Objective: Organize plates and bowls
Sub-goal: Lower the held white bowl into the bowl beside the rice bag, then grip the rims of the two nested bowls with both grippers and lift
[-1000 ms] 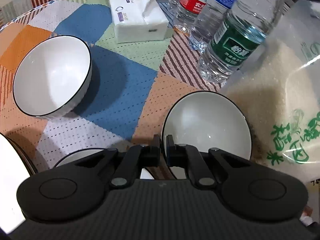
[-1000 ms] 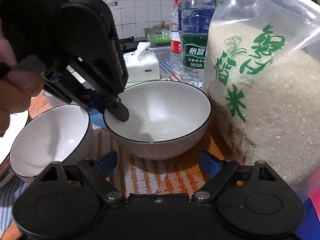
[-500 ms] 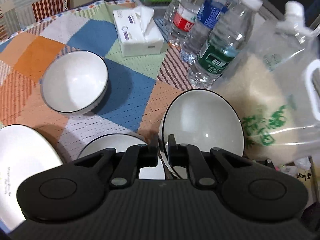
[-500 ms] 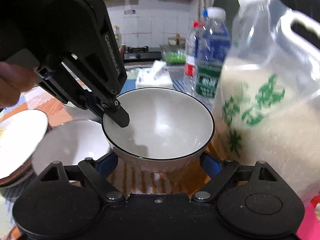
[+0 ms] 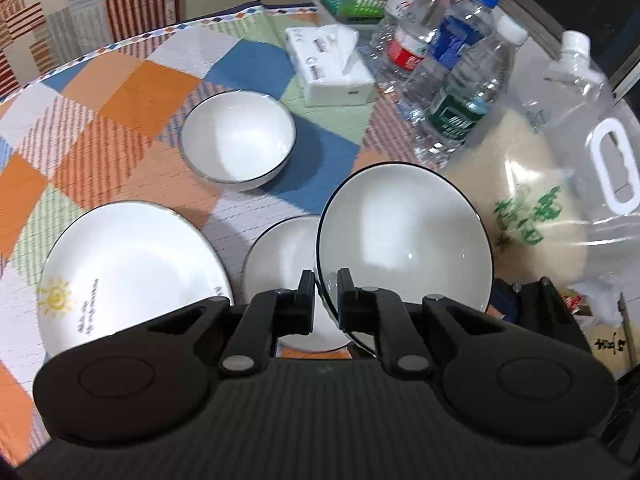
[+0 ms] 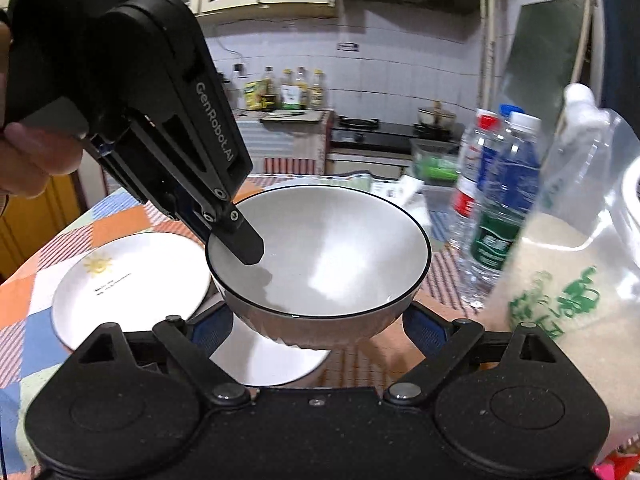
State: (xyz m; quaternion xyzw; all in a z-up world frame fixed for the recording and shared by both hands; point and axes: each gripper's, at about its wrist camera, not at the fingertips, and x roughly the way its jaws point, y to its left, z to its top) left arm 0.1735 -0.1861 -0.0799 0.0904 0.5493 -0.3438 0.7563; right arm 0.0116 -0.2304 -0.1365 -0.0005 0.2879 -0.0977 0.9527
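My left gripper [image 5: 323, 286] is shut on the rim of a white bowl with a black rim [image 5: 404, 240] and holds it lifted above the table, also seen in the right wrist view [image 6: 324, 252]. A second bowl [image 5: 280, 276] sits on the table just below and left of it. A third bowl [image 5: 238, 140] stands farther back. A white plate with a sun print [image 5: 128, 272] lies at the left. My right gripper [image 6: 318, 326] is open with its blue-padded fingers [image 6: 424, 326] on either side of the lifted bowl's base, touching or not I cannot tell.
A big bag of rice [image 5: 560, 184] stands at the right, close to the lifted bowl. Three water bottles [image 5: 460, 92] and a tissue pack [image 5: 332, 68] stand behind. The patchwork tablecloth [image 5: 120, 92] covers a round table whose edge curves at the left.
My left gripper has lifted the bowl up off the table; the view has risen, showing the plate and more of the table. The bowl now hangs between my right gripper's fingers.
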